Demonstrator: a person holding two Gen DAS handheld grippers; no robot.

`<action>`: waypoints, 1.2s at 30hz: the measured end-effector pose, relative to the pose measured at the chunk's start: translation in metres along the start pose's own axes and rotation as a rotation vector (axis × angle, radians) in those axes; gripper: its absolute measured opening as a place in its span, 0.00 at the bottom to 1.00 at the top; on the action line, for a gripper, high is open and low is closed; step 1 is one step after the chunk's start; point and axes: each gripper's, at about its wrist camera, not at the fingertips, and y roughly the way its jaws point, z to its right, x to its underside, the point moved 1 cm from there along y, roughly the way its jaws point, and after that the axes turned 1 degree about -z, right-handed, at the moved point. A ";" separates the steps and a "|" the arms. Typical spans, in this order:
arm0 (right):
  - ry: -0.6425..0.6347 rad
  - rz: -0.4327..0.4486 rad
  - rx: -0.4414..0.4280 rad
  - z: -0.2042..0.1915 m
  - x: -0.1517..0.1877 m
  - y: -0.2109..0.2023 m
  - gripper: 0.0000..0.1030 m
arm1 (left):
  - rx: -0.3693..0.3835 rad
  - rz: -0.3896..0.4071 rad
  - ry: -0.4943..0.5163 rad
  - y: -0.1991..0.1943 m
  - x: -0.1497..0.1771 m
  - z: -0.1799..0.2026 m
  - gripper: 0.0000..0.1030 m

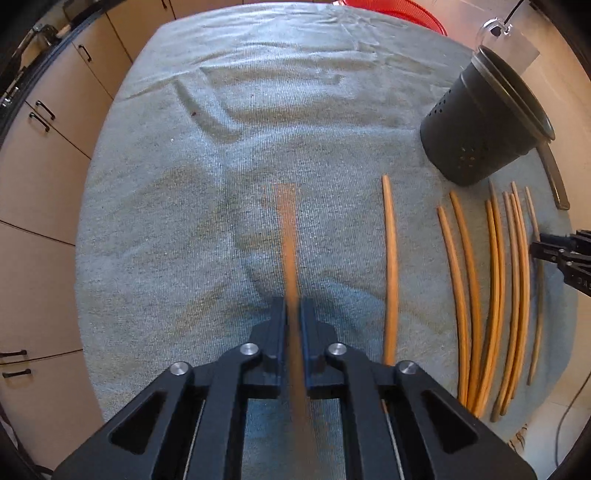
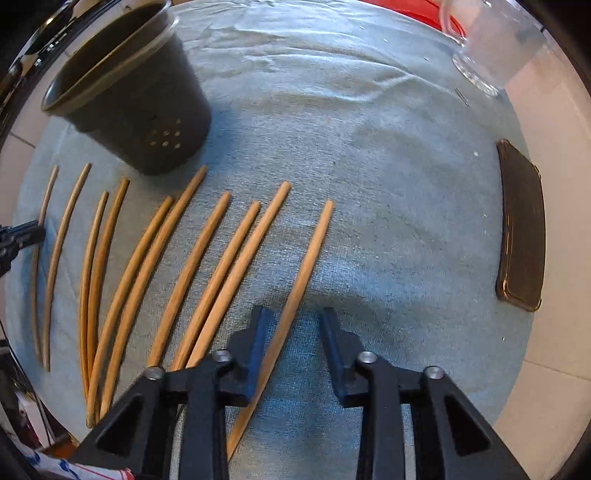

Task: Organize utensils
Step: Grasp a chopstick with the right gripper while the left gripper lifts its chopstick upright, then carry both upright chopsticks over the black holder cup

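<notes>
My left gripper (image 1: 293, 314) is shut on a wooden chopstick (image 1: 288, 236) that points forward above the grey-blue cloth (image 1: 221, 147); the chopstick is blurred. Several more chopsticks (image 1: 491, 277) lie in a row on the cloth to its right, below a dark perforated utensil cup (image 1: 480, 122). In the right wrist view my right gripper (image 2: 295, 325) is open just above the cloth, with the rightmost chopstick (image 2: 303, 273) lying between its fingers, close to the left finger. The row of chopsticks (image 2: 166, 258) and the cup (image 2: 129, 92) lie to its left.
A dark phone (image 2: 521, 225) lies at the cloth's right edge. A clear glass mug (image 2: 491, 48) stands far right, a red basin (image 1: 399, 14) behind. Kitchen cabinets (image 1: 44, 147) lie beyond the cloth's left edge. The right gripper's tip (image 1: 554, 247) shows at the left view's right edge.
</notes>
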 end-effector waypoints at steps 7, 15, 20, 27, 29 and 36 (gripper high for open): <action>-0.001 0.171 -0.058 -0.009 0.031 -0.020 0.06 | 0.072 0.175 -0.075 -0.035 0.033 0.000 0.06; 0.063 0.355 -0.193 -0.006 0.095 -0.049 0.06 | 0.081 0.356 -0.123 -0.088 0.080 0.006 0.06; 0.078 0.432 -0.229 0.002 0.113 -0.056 0.06 | 0.069 0.434 -0.104 -0.110 0.104 0.023 0.06; 0.057 0.545 -0.239 -0.010 0.128 -0.086 0.06 | 0.053 0.543 -0.076 -0.144 0.123 0.045 0.06; 0.057 0.595 -0.246 -0.011 0.134 -0.100 0.06 | 0.046 0.583 -0.068 -0.155 0.127 0.050 0.06; 0.068 0.706 -0.251 -0.011 0.136 -0.132 0.06 | 0.091 0.703 -0.053 -0.185 0.128 0.064 0.06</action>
